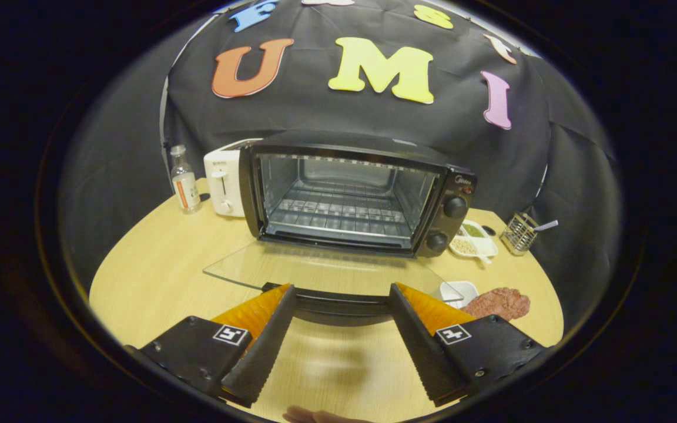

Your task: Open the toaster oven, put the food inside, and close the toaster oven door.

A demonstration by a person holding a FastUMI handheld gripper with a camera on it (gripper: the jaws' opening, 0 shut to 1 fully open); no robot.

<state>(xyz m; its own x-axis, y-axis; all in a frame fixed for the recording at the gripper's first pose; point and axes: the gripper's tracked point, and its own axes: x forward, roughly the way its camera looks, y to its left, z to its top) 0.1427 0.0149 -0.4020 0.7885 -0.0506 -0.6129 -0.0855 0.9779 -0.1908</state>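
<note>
I count one toaster oven [350, 197] at centre frame with two knobs, one white toaster [224, 182] and one bottle [184, 187] at its left, one divided dish [475, 239], one wire holder [519, 232], one small white dish [461, 291], one food patty [498, 303] lower right, and one gripper [341, 294] with two spread fingers.

Mock kitchen booth, toaster oven [350, 197], toaster [224, 182], cloth backdrop [338, 117]

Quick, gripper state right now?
Gripper: open, holding nothing; the oven door handle lies between its fingertips.
</note>
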